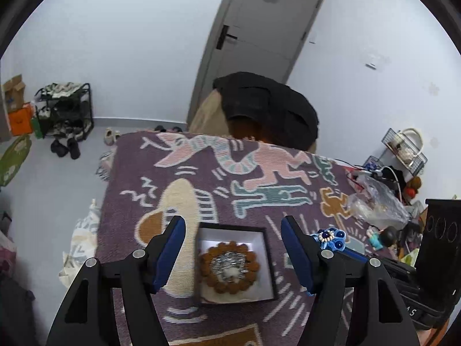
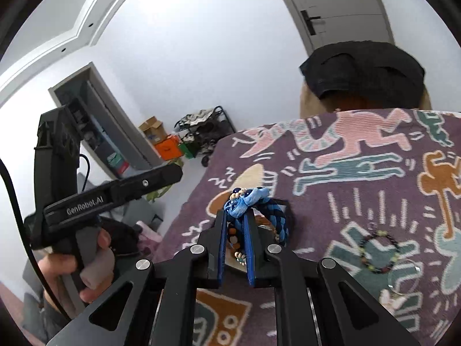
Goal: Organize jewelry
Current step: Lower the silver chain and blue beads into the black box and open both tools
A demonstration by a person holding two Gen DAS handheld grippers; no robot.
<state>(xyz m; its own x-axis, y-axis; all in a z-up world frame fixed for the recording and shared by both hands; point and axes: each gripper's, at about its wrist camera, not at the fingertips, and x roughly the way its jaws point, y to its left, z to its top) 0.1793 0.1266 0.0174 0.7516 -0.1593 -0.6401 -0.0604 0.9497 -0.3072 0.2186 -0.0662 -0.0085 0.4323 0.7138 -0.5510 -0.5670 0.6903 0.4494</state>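
- The left tool point(image 1: 233, 248) hangs with its blue-padded jaws spread wide and nothing between them, straddling the small square box point(image 1: 260, 235) just beneath it.
- The box has thin black walls and a white lining; inside lies a ring of round, knobbly brown beads point(image 1: 229, 268) around a silvery, glittering centre.
- The right tool point(image 2: 236, 232) is clenched on a braided blue bracelet point(image 2: 276, 216) — thick plaited cord in dark and light blue, with a soft pale-blue fabric knot and small cream beads at the gripped end; it is held up just over the box.
- A dark beaded bracelet point(image 2: 379, 255) and a thin clear ring point(image 2: 403, 276) lie on the cloth, off to the right in the right wrist view.
- The desk carries a purple woven cloth point(image 1: 259, 155) with ribbed pink, teal, cream and orange figures.
- Beyond it stand a grey door point(image 1: 259, 28) in a white wall, a black wire shoe rack point(image 1: 67, 111) and a pale floor; a person's hand point(image 2: 86, 262) grips the left tool's handle.
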